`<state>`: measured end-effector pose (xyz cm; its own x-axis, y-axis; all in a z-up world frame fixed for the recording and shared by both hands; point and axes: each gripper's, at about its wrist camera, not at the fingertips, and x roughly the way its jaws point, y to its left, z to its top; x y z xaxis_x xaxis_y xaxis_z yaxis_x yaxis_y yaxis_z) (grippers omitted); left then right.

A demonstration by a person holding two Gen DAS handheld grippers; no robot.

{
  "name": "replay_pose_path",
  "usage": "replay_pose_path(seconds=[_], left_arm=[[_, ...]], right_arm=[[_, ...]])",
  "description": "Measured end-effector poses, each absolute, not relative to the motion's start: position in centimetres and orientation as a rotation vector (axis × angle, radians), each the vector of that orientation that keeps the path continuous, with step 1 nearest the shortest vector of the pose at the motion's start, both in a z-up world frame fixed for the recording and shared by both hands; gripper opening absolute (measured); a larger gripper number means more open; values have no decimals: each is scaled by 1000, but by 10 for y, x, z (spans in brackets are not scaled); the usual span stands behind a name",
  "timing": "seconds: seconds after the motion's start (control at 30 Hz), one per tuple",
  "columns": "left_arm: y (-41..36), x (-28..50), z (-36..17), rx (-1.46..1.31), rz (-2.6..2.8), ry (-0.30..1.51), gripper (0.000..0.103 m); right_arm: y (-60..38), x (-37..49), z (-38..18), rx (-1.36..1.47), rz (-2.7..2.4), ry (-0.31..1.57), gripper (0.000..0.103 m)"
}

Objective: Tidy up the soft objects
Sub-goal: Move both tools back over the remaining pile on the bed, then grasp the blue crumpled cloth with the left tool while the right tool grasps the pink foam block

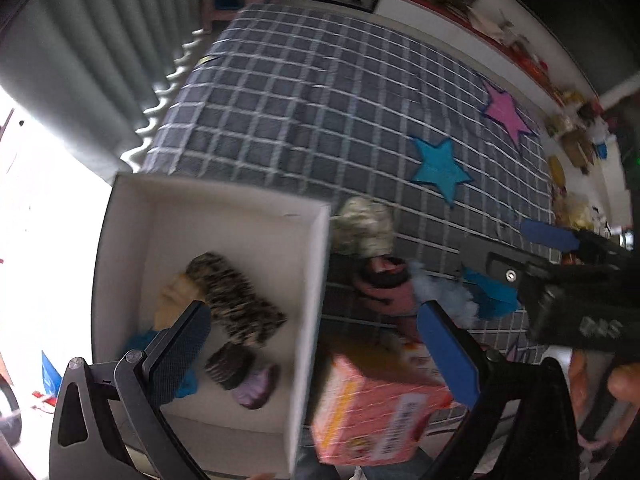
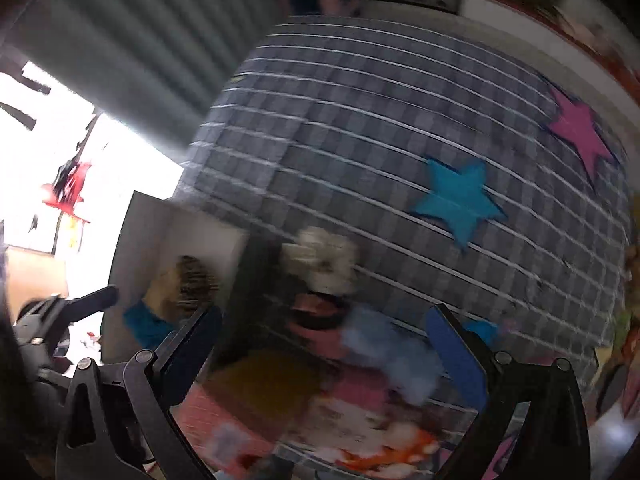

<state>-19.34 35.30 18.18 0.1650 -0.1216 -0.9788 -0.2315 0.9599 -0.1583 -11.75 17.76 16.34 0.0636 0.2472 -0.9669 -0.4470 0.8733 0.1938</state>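
Your left gripper (image 1: 316,344) has its fingers spread wide with nothing between them, hanging over the right wall of the white box (image 1: 312,280) that sits at the near left edge of the grid-patterned bedspread (image 1: 300,92). Inside the box you have 5 soft pieces: a speckled brown-and-cream plush (image 1: 236,300), a cream-coloured one (image 1: 174,300) touching its left side, a dark round one (image 1: 230,364) with a purple one (image 1: 258,386) just beside it, and a teal one (image 1: 186,384) partly hidden behind your left finger.

Just outside the box's right wall lie a fluffy cream-and-grey ball (image 1: 364,226), a pink item with a dark band (image 1: 384,284) and a pale blue fluffy tuft (image 1: 438,292), bunched together and touching. A pink carton (image 1: 376,412) sits at the near edge below them.

Your right gripper (image 1: 516,268) reaches in from the right edge of the bedspread, its blue-padded fingers parted; a teal scrap lies at the lower finger, but you cannot tell whether it is gripped. The right wrist view is heavily blurred, showing those fingers (image 2: 456,356) wide over the same pile.

A blue star (image 1: 440,168) and a pink star (image 1: 506,112) lie flat toward the far right corner
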Motion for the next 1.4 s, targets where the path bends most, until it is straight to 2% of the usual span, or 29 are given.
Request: replay_pose_path(seconds=[0.43,0.67,1.0,1.4], left_arm=[[243,-125,153,-150,-64,1551,103],[152,-124,119,-16,-166,1606,103],[78,-115,47,52,-158,1666,103],[63,-102,11,146,-71,1675,103]], right_arm=[[-10,-105,86,109,156,1563,103],[-73,-115,66,24,69,1556,103],[-94,-140,34,-176,223,1536,103],[-80,-120,2,-248,305,1484,103]])
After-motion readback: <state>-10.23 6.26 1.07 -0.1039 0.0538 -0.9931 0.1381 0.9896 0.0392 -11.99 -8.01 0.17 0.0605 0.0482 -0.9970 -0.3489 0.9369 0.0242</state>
